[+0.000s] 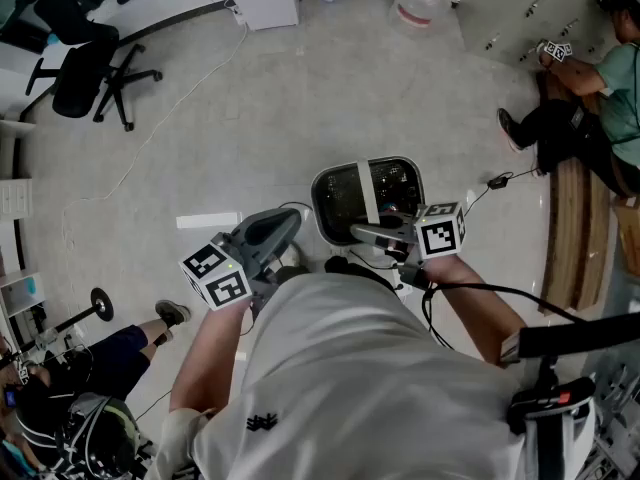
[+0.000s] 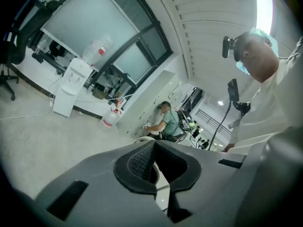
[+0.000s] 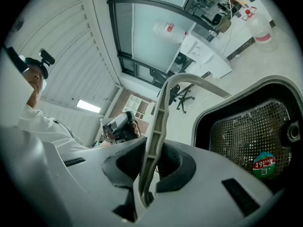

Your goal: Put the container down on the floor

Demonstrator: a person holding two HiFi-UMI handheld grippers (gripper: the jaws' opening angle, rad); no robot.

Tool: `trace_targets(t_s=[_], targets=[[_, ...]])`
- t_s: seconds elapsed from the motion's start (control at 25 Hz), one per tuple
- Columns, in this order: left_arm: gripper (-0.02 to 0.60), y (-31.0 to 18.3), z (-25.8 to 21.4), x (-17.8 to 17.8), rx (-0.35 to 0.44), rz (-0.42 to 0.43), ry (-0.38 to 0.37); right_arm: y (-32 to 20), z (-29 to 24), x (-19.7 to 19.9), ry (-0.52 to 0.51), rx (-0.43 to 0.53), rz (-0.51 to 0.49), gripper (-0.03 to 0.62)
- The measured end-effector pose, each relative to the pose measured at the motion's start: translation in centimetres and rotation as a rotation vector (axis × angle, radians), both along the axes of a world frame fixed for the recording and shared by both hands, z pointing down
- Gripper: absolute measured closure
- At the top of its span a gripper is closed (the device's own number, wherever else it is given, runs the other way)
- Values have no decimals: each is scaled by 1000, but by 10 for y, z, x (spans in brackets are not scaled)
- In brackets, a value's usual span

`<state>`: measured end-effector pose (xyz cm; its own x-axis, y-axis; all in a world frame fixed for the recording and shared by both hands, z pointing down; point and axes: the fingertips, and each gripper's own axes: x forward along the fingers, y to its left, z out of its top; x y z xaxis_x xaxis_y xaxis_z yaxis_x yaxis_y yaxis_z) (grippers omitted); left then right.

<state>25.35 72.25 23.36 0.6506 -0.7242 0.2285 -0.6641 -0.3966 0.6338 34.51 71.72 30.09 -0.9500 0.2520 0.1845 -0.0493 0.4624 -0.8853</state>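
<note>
Black container (image 1: 318, 196), one (right tool (image 3: 151, 150) clamps handle (image 3: 162, 109)); left tool (image 2: 154, 148) closed.

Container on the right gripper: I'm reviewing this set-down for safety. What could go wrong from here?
1. The right gripper grips only the thin white handle, so the container may swing or tip as it goes down.
2. The left gripper is shut and empty, steadying nothing.
3. A black cable lies on the floor near the container; the container might catch it.
</note>
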Motion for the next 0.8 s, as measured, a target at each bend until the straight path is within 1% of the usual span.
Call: trace_targets(t_s=[0.16, 0.32, 0.44, 0.64, 0.72, 0.8], targets=[[571, -5, 3, 27, 17, 27, -8, -3, 10, 26, -2, -4, 40, 554], [571, -11, -7, 34, 39, 37, -31, -10, 4, 35, -16, 16, 57, 554], [571, -11, -11, 30, 44, 21, -17, -14, 1, 30, -18, 27, 45, 556], [572, -13, -19, 13, 45, 6, 4, -31, -7, 8, -28, 0, 57, 554], [571, -21, -22, 2, 43, 4, 17, -45, -13, -4, -64, -42, 75, 554], [571, -37, -20, -4, 50, 12, 24, -67, -21, -13, -133, -94, 111, 556]])
